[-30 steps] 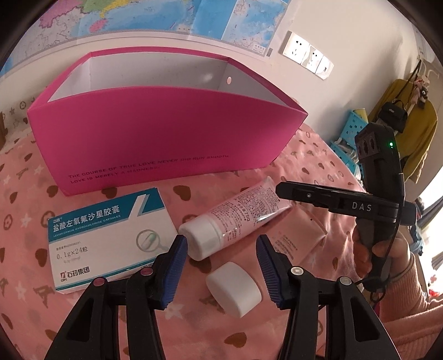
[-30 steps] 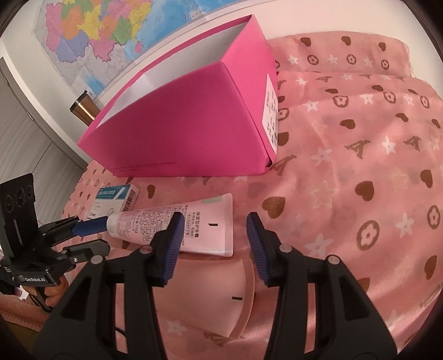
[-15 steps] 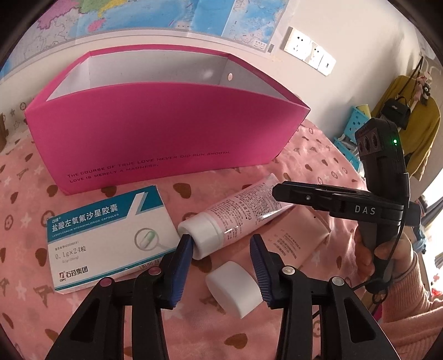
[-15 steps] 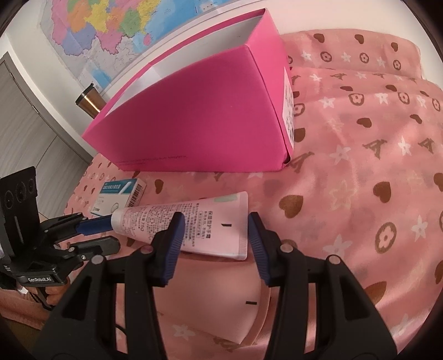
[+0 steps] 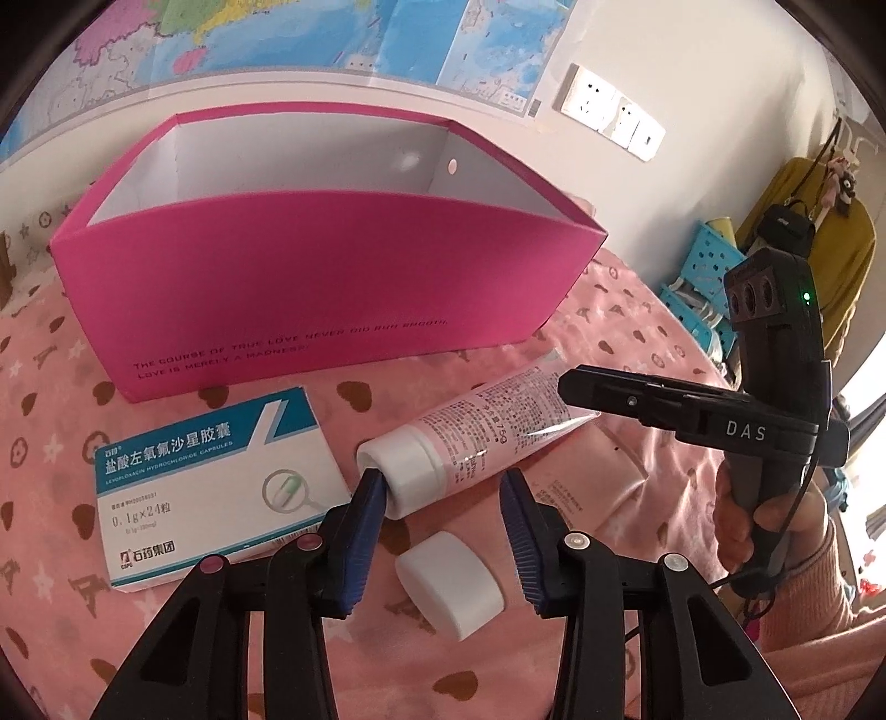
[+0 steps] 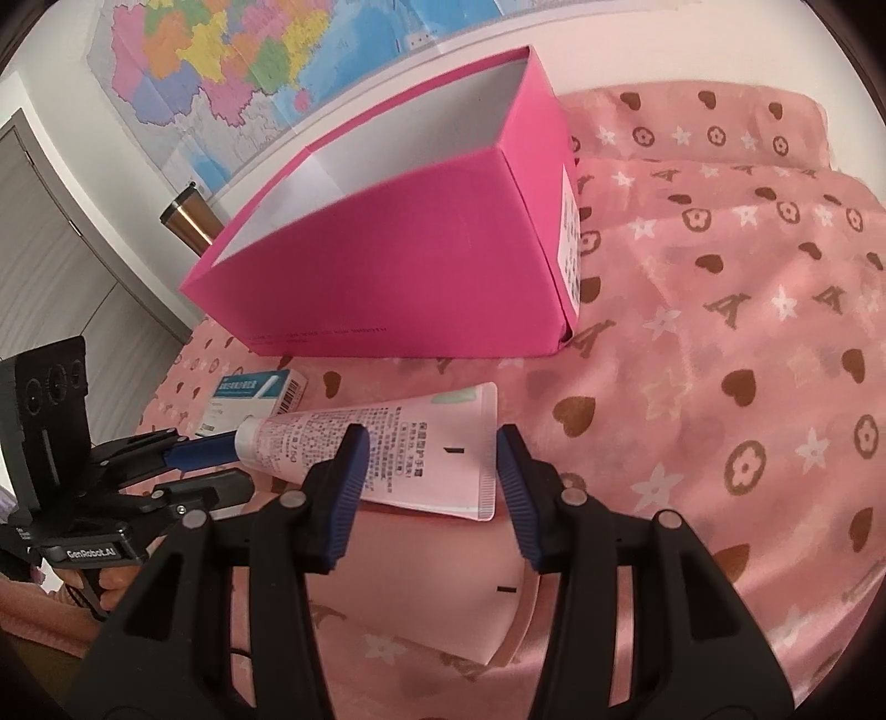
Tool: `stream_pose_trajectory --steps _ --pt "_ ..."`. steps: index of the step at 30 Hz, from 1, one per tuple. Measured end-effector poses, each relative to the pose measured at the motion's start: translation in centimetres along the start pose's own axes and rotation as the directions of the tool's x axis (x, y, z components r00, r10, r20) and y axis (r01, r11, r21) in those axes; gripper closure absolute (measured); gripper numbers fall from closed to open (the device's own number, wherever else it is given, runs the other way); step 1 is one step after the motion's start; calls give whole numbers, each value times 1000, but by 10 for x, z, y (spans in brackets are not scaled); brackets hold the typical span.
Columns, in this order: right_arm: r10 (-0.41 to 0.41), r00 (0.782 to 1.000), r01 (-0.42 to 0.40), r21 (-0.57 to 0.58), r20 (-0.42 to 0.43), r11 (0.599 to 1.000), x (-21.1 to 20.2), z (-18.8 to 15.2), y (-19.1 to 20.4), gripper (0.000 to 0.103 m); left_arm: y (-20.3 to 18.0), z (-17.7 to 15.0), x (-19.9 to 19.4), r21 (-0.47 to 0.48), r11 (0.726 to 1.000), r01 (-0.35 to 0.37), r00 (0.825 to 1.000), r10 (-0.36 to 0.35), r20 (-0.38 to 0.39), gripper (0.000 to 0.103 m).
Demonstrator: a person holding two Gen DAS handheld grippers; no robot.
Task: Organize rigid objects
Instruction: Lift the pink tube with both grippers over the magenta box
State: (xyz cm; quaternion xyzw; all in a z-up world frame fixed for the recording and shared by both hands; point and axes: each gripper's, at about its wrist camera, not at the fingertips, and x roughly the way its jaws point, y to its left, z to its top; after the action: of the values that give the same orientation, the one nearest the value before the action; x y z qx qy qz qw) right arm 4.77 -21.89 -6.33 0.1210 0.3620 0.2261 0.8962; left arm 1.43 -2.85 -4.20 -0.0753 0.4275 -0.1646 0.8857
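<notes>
On the pink cloth [image 5: 55, 443] printed with brown hearts and white stars, just in front of the open-topped magenta box [image 5: 332, 288], the pink tube [image 5: 487, 421] lies flat. In the left wrist view its long axis runs on a slant: the white screw cap points to the near left and the crimped flat tail to the far right, toward the box's right corner. The tail rests on a pale pink carton [image 5: 598, 487]. The left gripper [image 5: 437, 487] has its jaws around the cap end; one blue pad [image 5: 368, 498] touches the cap while the other stands clear of it, so nothing is clamped. The right gripper [image 6: 429, 459], held in a hand [image 5: 742, 515] with a pink sleeve, has its jaws parted over the tail half of the tube. It seems to hover unclenched, though the view does not settle whether a pad touches the tube. A blue-and-white medicine box [image 5: 210, 476] lies flat just left of the cap, and a loose white oval cap [image 5: 448, 581] sits near the left gripper's fingers. Behind the box a map [image 5: 277, 39] hangs on the white wall beside wall sockets [image 5: 609, 111]. A metal tumbler [image 6: 188, 221] stands at the box's far end. A blue basket [image 5: 709, 266] and a yellow coat [image 5: 830, 232] are off to the right.
</notes>
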Motion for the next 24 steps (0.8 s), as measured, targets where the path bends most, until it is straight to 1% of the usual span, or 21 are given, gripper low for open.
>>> stream_pose_trajectory --steps 12,24 --pt "-3 999 4 -23 44 1000 -20 6 11 53 -7 7 -17 23 1000 4 999 -5 49 61" --pt "-8 994 15 -67 108 998 -43 21 26 53 -13 25 -33 56 998 4 994 -10 110 61"
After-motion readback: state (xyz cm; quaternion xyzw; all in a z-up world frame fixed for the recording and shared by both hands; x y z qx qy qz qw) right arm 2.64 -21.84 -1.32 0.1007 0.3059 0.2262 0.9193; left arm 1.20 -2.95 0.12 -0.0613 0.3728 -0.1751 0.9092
